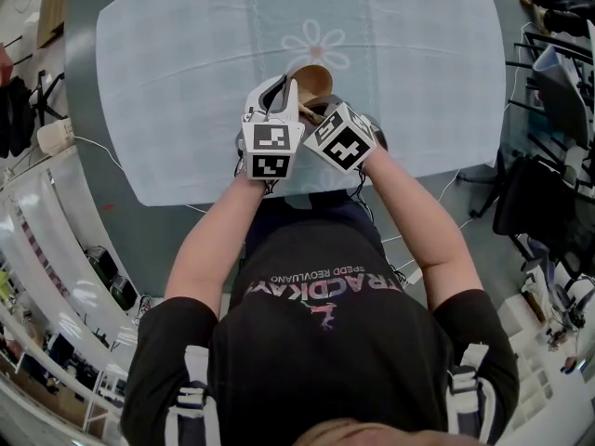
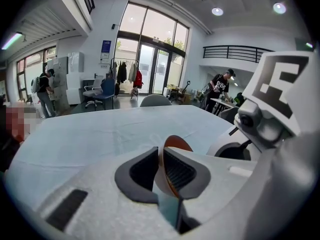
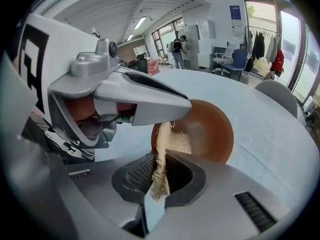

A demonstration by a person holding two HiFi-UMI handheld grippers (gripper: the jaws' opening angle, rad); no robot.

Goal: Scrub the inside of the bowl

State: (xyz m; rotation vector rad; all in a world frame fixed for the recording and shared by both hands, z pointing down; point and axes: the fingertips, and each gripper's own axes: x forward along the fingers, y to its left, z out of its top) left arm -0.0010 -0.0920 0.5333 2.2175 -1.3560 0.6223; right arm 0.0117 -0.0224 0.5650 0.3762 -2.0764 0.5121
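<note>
Black T-shirt (image 1: 316, 342) fills the bottom of the head view, and two bare forearms reach forward from it to the left marker cube (image 1: 271, 150) and the right marker cube (image 1: 342, 139), which sit side by side, almost touching.

Just past the cubes, the left gripper (image 2: 162, 171) is clamped on the wall of the bowl (image 2: 176, 143). The pale outside is against one pad and the brown inside against the other, and the rim stands up beyond the fingertips.

Facing it, the right gripper (image 3: 161, 176) grasps a pale, fibrous scrubber (image 3: 167, 139), pinched tight between its pads. The scrubber's free end lies against the brown inside of the bowl.

That bowl is tipped on edge, its opening turned toward the right gripper, above the near part of a pale cloth (image 1: 186, 82) and just short of a printed flower (image 1: 316, 43). Whether it touches the cloth I cannot tell.

Farther off, the left gripper view shows tall glass doors (image 2: 150, 59) and a person (image 2: 220, 86) standing at a table.
</note>
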